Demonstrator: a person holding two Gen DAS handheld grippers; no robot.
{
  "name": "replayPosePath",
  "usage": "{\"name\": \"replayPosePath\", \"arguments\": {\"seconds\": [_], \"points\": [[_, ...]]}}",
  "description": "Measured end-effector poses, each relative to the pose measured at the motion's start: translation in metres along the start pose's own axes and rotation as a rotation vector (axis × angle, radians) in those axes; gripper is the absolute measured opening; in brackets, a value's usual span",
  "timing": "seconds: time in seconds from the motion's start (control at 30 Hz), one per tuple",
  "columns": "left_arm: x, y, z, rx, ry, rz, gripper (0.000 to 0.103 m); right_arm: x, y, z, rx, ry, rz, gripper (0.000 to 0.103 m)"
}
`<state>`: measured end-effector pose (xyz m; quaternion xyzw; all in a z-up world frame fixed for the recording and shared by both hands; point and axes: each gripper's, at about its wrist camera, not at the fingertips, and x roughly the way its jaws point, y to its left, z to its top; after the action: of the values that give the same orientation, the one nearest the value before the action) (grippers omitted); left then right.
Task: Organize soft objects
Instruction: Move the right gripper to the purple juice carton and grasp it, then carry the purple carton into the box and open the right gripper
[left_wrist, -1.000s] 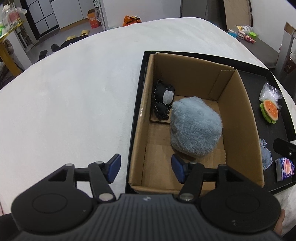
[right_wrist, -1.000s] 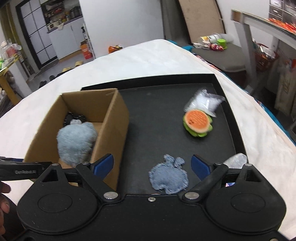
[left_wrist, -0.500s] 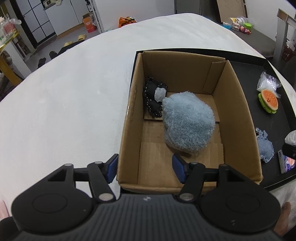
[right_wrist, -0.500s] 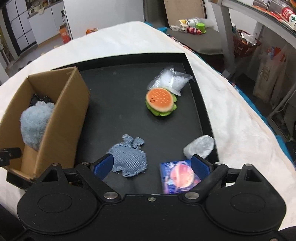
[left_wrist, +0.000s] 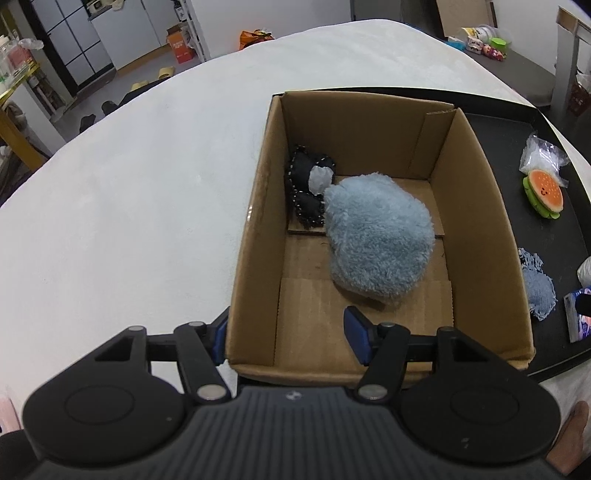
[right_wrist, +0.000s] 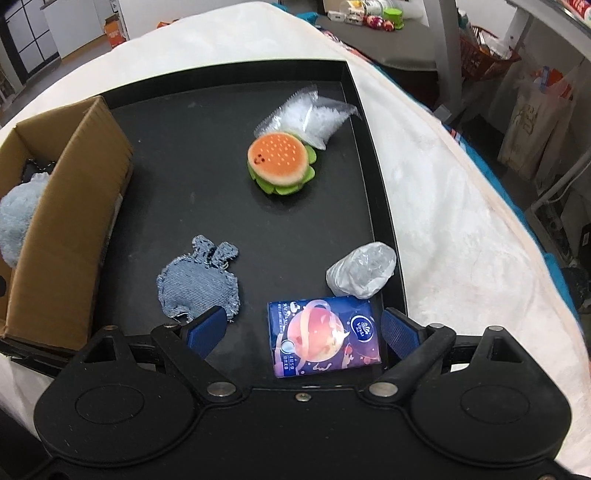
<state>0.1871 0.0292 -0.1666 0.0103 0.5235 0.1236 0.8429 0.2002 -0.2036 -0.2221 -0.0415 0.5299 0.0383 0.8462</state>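
A cardboard box (left_wrist: 476, 206) stands on a black tray (right_wrist: 207, 122) and holds a fluffy blue plush (left_wrist: 376, 240) and a black stitched toy (left_wrist: 306, 184). My left gripper (left_wrist: 288, 336) is open, astride the box's near left corner. My right gripper (right_wrist: 303, 332) is open and empty above a blue tissue pack (right_wrist: 325, 336). On the tray lie a denim bunny patch (right_wrist: 199, 284), a burger plush (right_wrist: 280, 162), a clear bag of white filling (right_wrist: 310, 114) and a grey crumpled wrap (right_wrist: 362, 269).
The tray sits on a white fleece-covered surface (left_wrist: 129, 206). The box (right_wrist: 62, 221) is at the tray's left end. A grey bench with small items (right_wrist: 373, 22) and a metal table leg (right_wrist: 447, 55) stand beyond the right edge.
My right gripper has swung right and pulled back, bringing the tissue pack between its fingers. My left gripper has shifted so that its fingers straddle the box's near left corner.
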Motion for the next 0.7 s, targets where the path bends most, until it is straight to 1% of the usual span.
{"name": "replayPosePath", "arguments": {"seconds": [0.33,0.43,0.5,0.53,0.7], "points": [[0.000,-0.007,0.001,0.019,0.004,0.019,0.065,0.027,-0.008,0.000,0.038,0.085,-0.022,0.090],[0.000,-0.005,0.002,0.001,0.013,0.007,0.066,0.035,-0.008,0.000,0.048,0.110,-0.019,0.087],[0.000,-0.005,0.003,-0.004,0.013,0.004,0.066,0.038,-0.010,0.000,0.059,0.119,-0.018,0.081],[0.000,-0.005,0.003,0.000,0.014,0.004,0.066,0.038,-0.011,0.000,0.064,0.119,-0.017,0.073],[-0.001,-0.003,0.004,-0.004,0.013,0.002,0.066,0.031,-0.014,0.000,0.081,0.095,0.024,0.072]]}}
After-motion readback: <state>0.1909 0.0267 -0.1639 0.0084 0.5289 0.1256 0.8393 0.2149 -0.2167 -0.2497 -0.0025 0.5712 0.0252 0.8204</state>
